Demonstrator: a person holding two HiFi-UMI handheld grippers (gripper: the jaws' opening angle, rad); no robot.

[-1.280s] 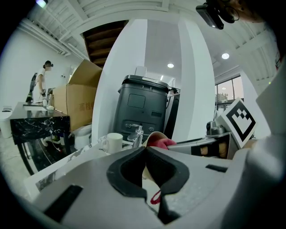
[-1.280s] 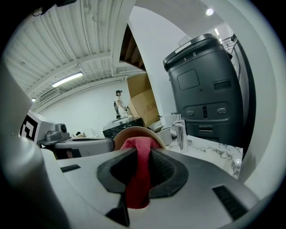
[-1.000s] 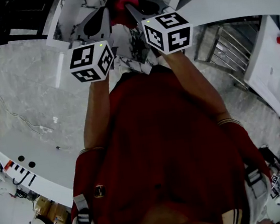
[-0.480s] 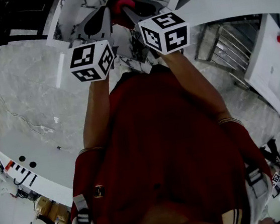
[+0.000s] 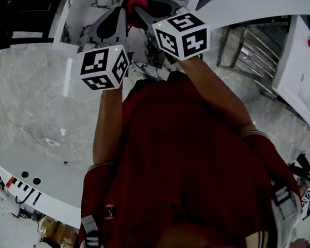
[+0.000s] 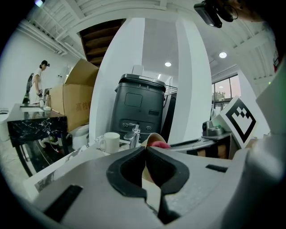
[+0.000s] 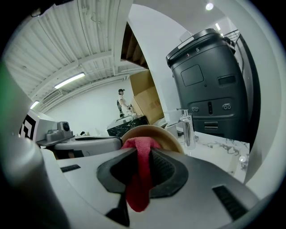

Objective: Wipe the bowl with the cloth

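A beige bowl is held on edge, and my left gripper is shut on its rim. The bowl faces my right gripper, which is shut on a red cloth. The cloth's top end is pressed into the bowl's hollow, and its tail hangs down between the jaws. From the left gripper view the cloth peeks pink over the rim. In the head view both grippers meet at the top, left gripper and right gripper, with the cloth between them. The bowl is mostly hidden there.
A chrome faucet rises from the marble counter right behind the bowl. A white mug stands left of it. A tall black machine and a cardboard box are farther back. A person stands far left.
The right gripper has shifted slightly left and up with the cloth against the bowl. The left gripper has edged a little to the right. Both stay shut.
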